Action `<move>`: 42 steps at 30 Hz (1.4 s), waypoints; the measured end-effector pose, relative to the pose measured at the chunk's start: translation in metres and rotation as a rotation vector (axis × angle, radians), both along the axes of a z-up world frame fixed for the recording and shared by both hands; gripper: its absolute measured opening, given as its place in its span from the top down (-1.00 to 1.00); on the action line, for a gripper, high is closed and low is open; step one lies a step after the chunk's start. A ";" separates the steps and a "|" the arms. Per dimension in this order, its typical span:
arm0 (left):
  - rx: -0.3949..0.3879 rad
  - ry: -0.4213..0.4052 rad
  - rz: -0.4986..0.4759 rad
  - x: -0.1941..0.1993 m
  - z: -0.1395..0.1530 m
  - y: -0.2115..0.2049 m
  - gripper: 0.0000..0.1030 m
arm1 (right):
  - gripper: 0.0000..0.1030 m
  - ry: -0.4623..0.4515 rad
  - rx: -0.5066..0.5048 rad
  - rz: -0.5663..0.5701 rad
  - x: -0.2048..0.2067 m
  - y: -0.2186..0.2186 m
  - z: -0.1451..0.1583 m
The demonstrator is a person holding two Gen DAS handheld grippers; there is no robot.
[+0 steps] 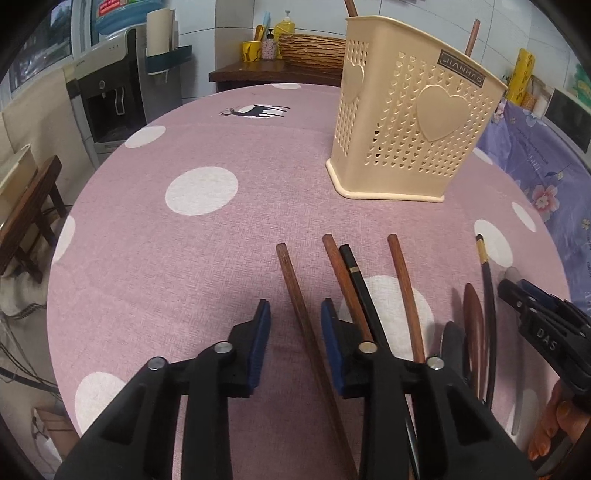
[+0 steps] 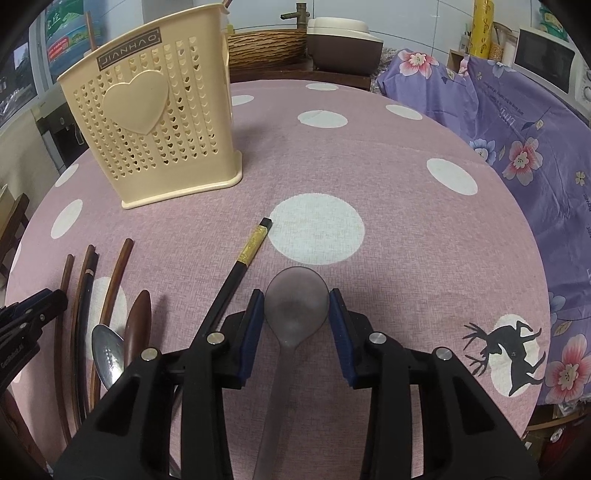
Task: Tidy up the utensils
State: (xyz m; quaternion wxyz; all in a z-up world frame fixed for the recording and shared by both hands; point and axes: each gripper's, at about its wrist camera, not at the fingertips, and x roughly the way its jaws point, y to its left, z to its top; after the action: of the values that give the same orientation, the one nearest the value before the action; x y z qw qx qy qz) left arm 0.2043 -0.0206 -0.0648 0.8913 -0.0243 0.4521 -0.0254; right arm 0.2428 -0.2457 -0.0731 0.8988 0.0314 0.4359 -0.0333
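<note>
A cream perforated utensil holder (image 1: 410, 122) (image 2: 147, 122) stands on the pink dotted tablecloth (image 1: 199, 266), with brown chopstick ends (image 1: 472, 35) poking out of it. My left gripper (image 1: 294, 308) is open, straddling a brown chopstick (image 1: 288, 269) that lies flat; its pads stand clear of it on both sides. Just right of it lie further brown chopsticks (image 1: 402, 280) and a black one (image 1: 356, 273). My right gripper (image 2: 295, 295) is shut on the bowl of a grey translucent spoon (image 2: 295, 310). A black gold-banded chopstick (image 2: 255, 243), a metal spoon (image 2: 107, 350) and a wooden spoon (image 2: 138, 321) lie to its left.
A purple floral cloth (image 2: 517, 129) covers furniture past the table's right edge. A water dispenser (image 1: 107, 99) and a wooden chair (image 1: 29, 206) stand off the left edge. A woven basket (image 2: 266, 44) and a rice cooker (image 2: 343, 40) sit behind the table.
</note>
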 end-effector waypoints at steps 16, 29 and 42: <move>0.060 -0.006 -0.010 0.014 -0.001 -0.012 0.82 | 0.29 0.002 -0.008 0.009 0.004 0.005 0.001; 0.011 -0.035 -0.009 0.016 0.005 -0.004 0.86 | 0.29 -0.032 0.006 0.035 0.001 0.004 0.003; -0.107 -0.246 -0.004 -0.008 0.087 0.022 0.86 | 0.29 -0.242 0.067 0.083 -0.030 -0.009 0.070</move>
State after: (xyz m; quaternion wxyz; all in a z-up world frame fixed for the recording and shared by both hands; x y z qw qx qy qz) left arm 0.1967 0.0017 0.0221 0.9374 -0.0676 0.3374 -0.0541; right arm 0.2133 -0.2551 -0.0033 0.9439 0.0472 0.3261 0.0225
